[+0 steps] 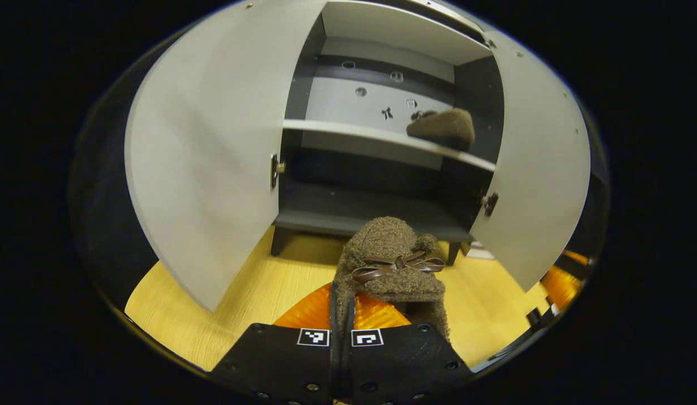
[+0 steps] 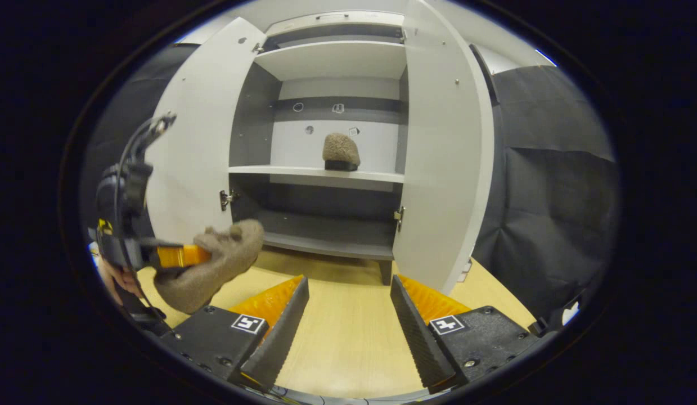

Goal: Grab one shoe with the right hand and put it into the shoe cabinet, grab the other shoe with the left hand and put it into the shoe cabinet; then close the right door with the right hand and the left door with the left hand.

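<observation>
A brown fuzzy shoe with a ribbon bow [image 1: 390, 264] hangs above the wooden table, and my left gripper [image 1: 342, 315] is shut on its rim. In the right gripper view that shoe [image 2: 213, 264] and the left gripper [image 2: 157, 256] show at the far left, with a hand below. The other brown shoe [image 1: 444, 126] [image 2: 341, 151] rests on the middle shelf of the shoe cabinet [image 1: 382, 140] [image 2: 325, 171]. Both cabinet doors stand wide open: the left door [image 1: 207, 146] [image 2: 196, 146] and the right door [image 1: 536, 163] [image 2: 444, 152]. My right gripper [image 2: 348, 304] is open over the table, with nothing between its fingers.
The cabinet stands on short legs on a light wooden table [image 1: 269, 287] [image 2: 342, 337]. A lower shelf [image 1: 359, 211] [image 2: 325, 233] lies bare below the middle one. Black cloth [image 2: 545, 185] hangs to the right of the cabinet.
</observation>
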A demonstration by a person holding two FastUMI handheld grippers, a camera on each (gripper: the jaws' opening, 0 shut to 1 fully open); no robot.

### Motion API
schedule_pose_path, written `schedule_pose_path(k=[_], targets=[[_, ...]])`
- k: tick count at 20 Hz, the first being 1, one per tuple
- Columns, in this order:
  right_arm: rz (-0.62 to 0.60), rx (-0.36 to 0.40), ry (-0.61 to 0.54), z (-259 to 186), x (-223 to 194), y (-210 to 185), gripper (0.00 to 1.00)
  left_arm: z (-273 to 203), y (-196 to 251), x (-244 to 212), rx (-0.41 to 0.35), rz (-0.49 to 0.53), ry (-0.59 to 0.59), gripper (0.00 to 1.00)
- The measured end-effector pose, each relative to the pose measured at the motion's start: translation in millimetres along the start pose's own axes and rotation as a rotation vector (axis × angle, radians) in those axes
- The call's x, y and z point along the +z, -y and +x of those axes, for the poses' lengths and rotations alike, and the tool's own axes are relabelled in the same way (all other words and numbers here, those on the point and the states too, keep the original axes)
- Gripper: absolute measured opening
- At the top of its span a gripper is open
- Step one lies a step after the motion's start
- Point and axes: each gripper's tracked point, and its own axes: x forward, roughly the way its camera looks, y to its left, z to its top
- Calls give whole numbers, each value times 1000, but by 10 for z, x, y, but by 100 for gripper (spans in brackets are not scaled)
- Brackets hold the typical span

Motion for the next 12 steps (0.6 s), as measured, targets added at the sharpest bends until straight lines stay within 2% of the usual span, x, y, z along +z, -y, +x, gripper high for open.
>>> schedule_pose_path(k=[4, 7, 9, 10, 12], targets=[[-7, 16, 13, -30, 18, -43, 92, 260, 327, 1255, -63, -36, 138, 0], [2, 6, 26, -73, 32, -8, 92, 739, 151, 1990, 56, 27, 175, 0], [3, -7, 38, -112, 60, 49, 92, 1123, 32, 2328, 82, 8, 162, 0], [3, -15, 41, -132, 58, 102, 92, 1245, -10, 2375, 92, 5, 144, 1], [9, -32, 41, -153, 56, 169, 92, 1801, -111, 2495, 116, 14, 84, 1]])
